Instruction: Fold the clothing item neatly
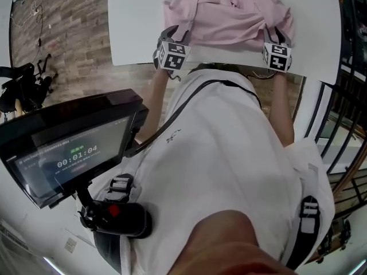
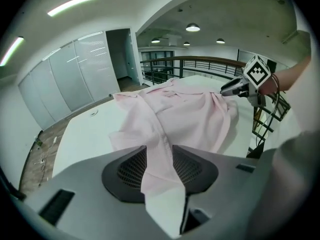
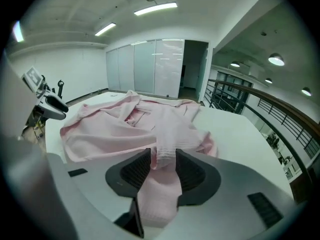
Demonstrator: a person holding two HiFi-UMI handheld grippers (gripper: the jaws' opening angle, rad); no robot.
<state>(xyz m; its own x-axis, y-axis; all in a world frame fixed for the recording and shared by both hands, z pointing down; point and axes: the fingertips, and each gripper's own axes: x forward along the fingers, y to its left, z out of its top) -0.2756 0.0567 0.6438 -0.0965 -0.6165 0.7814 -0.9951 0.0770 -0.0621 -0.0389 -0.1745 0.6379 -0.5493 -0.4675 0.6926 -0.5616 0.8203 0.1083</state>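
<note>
The pink shirt (image 1: 229, 16) lies rumpled on the white table (image 1: 137, 33), its far part cut off at the head view's top edge. The left gripper (image 2: 160, 166) and the right gripper (image 3: 162, 166) are both released, jaws apart, with the shirt's near edge lying loose in each gap. From the head view, the marker cubes hide the jaws.

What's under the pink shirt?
The white table shows all round the pink shirt. The tabletop beneath the shirt is covered, so anything lying there can't be seen.
</note>
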